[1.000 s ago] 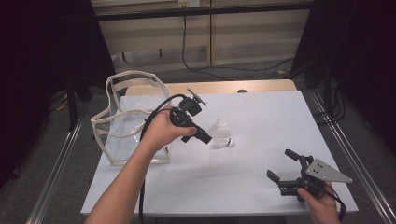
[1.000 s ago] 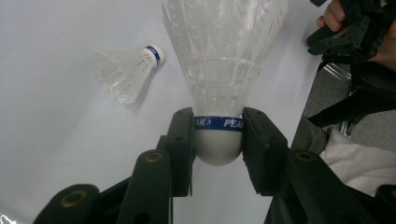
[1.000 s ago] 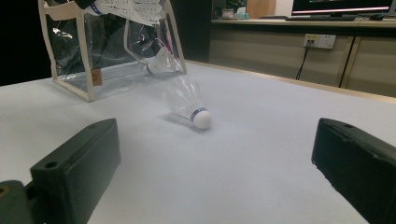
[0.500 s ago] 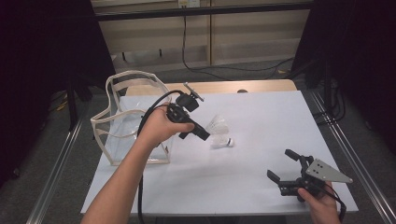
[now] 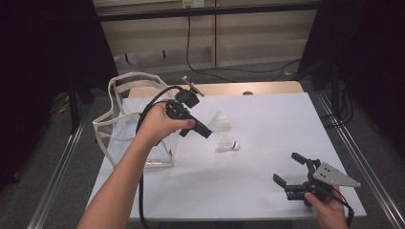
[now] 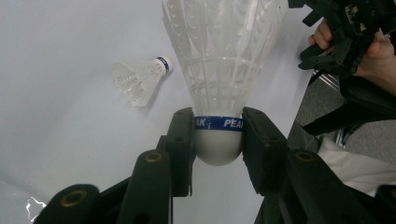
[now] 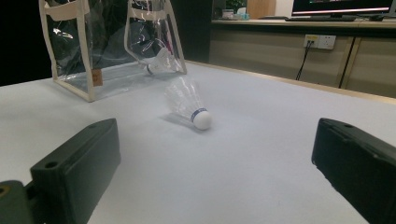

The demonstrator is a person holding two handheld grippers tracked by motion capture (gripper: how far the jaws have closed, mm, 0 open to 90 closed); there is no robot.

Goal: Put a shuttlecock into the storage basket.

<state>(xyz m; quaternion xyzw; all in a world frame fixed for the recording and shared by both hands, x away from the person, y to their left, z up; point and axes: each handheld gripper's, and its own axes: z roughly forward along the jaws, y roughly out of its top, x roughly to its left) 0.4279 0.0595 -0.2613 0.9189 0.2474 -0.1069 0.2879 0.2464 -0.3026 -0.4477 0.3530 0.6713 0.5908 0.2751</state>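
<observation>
My left gripper point(image 5: 210, 128) is shut on the white cork of a shuttlecock point(image 5: 221, 121) and holds it above the table, just right of the clear bag point(image 5: 125, 125). In the left gripper view the pads point(image 6: 183, 135) clamp the blue-banded cork, and the skirt point(image 6: 219, 60) points away. A second shuttlecock point(image 5: 226, 143) point(image 6: 139, 80) point(image 7: 189, 108) lies on its side on the white table point(image 5: 267, 119). My right gripper point(image 5: 287, 168) rests open near the front right corner, nothing between its fingers point(image 7: 77, 165).
The clear bag with cream trim point(image 7: 91, 44) stands at the table's left edge; another shuttlecock point(image 7: 159, 63) shows through its clear wall. My left gripper's black cable point(image 5: 143, 143) loops past the forearm. The table's middle and right are bare.
My left gripper has drifted slightly up and toward the bag with the shuttlecock still in it. The right gripper has stayed put.
</observation>
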